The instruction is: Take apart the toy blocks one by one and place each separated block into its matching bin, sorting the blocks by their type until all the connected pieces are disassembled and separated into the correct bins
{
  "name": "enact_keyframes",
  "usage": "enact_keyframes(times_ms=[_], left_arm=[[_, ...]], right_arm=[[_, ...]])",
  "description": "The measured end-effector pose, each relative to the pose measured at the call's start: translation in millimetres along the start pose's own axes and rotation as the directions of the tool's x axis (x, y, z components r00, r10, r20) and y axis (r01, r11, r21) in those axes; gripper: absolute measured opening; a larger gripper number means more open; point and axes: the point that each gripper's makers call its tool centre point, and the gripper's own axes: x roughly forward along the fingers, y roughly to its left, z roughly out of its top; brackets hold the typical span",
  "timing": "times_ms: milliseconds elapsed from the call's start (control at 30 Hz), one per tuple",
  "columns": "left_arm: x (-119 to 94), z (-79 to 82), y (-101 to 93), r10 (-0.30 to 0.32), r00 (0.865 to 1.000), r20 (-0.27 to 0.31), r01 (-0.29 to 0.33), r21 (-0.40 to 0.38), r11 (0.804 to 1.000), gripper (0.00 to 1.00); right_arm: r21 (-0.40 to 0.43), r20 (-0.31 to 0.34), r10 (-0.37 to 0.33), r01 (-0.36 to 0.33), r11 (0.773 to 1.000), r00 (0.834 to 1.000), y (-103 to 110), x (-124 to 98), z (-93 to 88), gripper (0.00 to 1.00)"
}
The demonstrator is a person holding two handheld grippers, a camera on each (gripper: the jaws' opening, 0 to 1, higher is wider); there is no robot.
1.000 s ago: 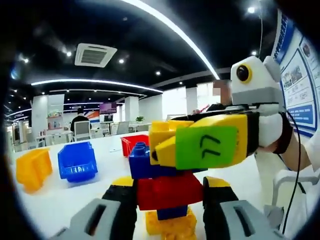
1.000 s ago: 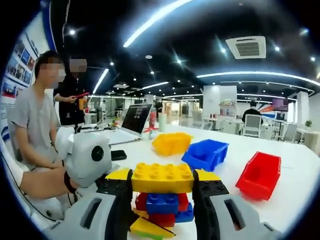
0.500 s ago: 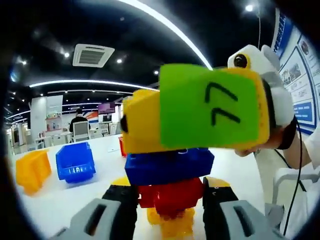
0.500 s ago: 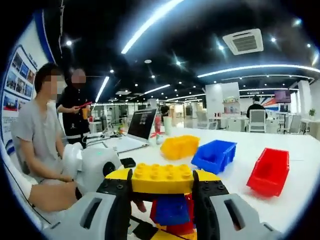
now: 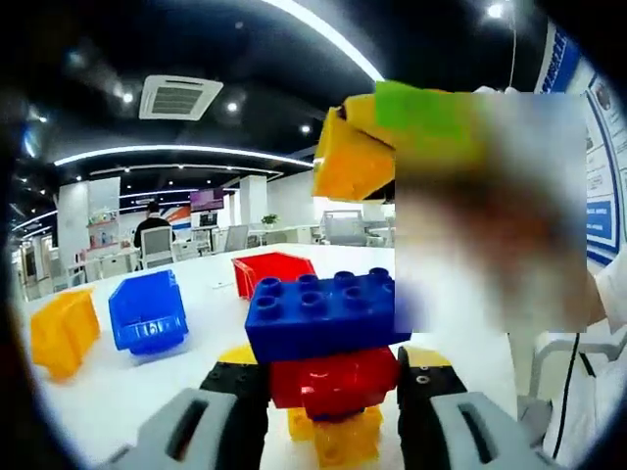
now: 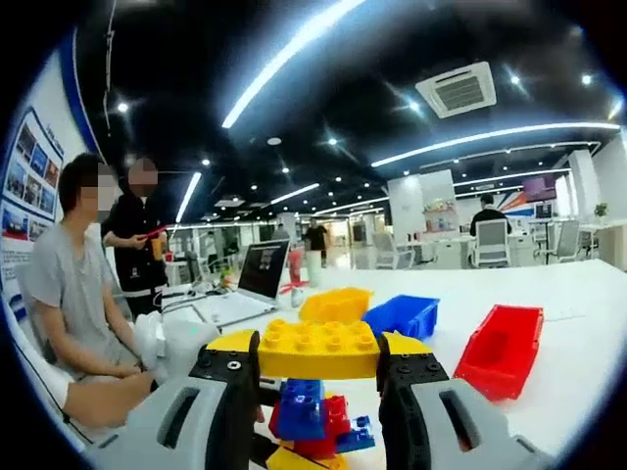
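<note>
My left gripper [image 5: 333,397] is shut on the red block [image 5: 333,377] of a small stack, with a blue block [image 5: 323,313] on top and a yellow one [image 5: 338,441] underneath. Above it, motion-blurred, the other gripper holds a yellow block [image 5: 355,162] clear of the blue studs. In the right gripper view my right gripper [image 6: 318,370] is shut on that yellow block [image 6: 318,348], and the stack [image 6: 309,416] hangs lower down behind it. Yellow bin [image 5: 64,333], blue bin [image 5: 147,313] and red bin [image 5: 274,269] stand on the white table [image 5: 108,392].
The right gripper view has the yellow bin [image 6: 335,305], blue bin [image 6: 402,315] and red bin [image 6: 502,338] in a row on the table [image 6: 578,304]. An open laptop [image 6: 257,274] sits further back. Two people [image 6: 83,284] are at the left.
The right gripper has pulled the yellow block up off the blue block and away. The stack stays held in the left gripper, its blue studs now bare.
</note>
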Motion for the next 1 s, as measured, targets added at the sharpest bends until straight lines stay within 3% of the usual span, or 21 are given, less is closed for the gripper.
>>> enact_keyframes(times_ms=[267,433,467,633,800,1000], left_arm=[[4.7,3.8,-1.0,-0.005,1.000,0.013,0.005,-0.020,1.000,0.52],[-6.3,15.4,-9.3,-0.022,0.995,0.094,0.031,-0.099,0.995,0.59],[-18.6,13.2,7.4,-0.033,0.995,0.091,0.043,-0.109,0.993,0.58],[-46.3,3.3,28.5,-0.003,0.996,0.087,0.012,-0.107,0.994,0.57],[-63.5,-7.2,51.5,0.047,0.994,0.095,-0.034,-0.133,0.990,0.55],[-69.8,-11.4,61.6,0.071,0.992,0.108,-0.055,-0.143,0.988,0.54]], right_arm=[[-0.014,0.000,-0.015,0.015,1.000,1.000,-4.9,-8.0,1.8,0.48],[-0.013,0.007,0.002,-0.002,1.000,1.000,2.1,-4.0,8.3,0.48],[-0.013,0.007,0.007,-0.007,1.000,1.000,3.7,-3.2,9.6,0.48],[0.004,0.000,0.049,-0.049,0.999,0.999,18.0,7.0,18.2,0.48],[0.030,-0.010,0.090,-0.090,0.995,0.996,33.1,28.5,27.5,0.48],[0.025,-0.055,0.136,-0.135,0.991,0.989,54.1,83.2,40.8,0.48]])
